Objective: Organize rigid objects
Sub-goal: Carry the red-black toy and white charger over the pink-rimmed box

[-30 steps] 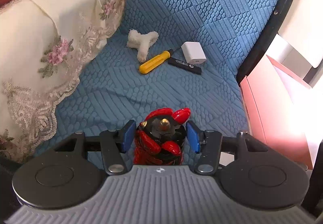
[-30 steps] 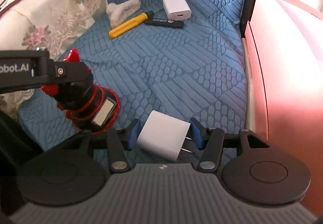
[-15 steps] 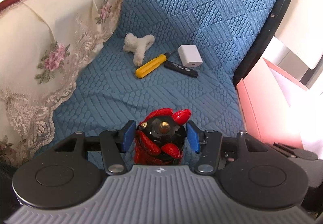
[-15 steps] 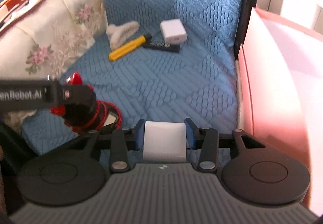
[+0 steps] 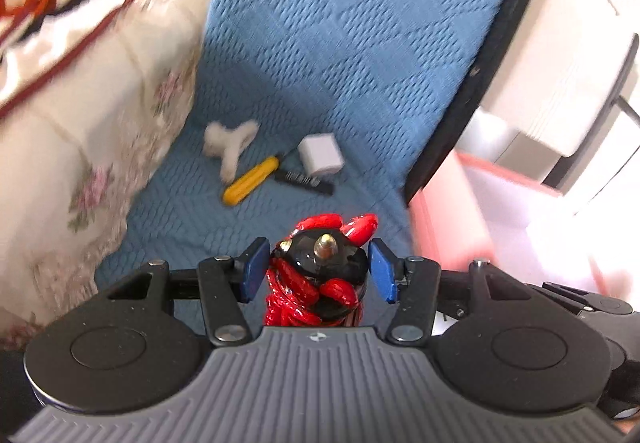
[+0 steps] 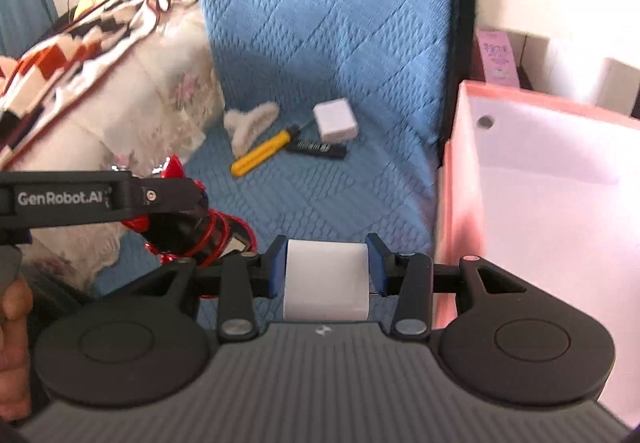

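Observation:
My left gripper [image 5: 318,255] is shut on a red and black mini tripod [image 5: 308,283], whose screw head points up between the blue pads. It hangs above the blue quilted seat [image 5: 320,63]. In the right wrist view the same tripod [image 6: 192,231] shows at the left under the left gripper's black finger. My right gripper [image 6: 326,247] is shut on a white charger block [image 6: 326,283], held square between its pads and above the seat. A pink open box [image 6: 540,203] stands just right of it.
Far back on the seat lie a white fluffy piece [image 5: 230,141], a yellow screwdriver [image 5: 250,181], a black stick [image 5: 306,179] and a second white charger [image 5: 320,159]. A floral cover [image 5: 80,123] rises on the left. A hand [image 6: 12,323] shows at the left edge.
Both grippers have risen from the seat with their objects. The right jaws closed on the white charger, which turned from tilted to square between the pads.

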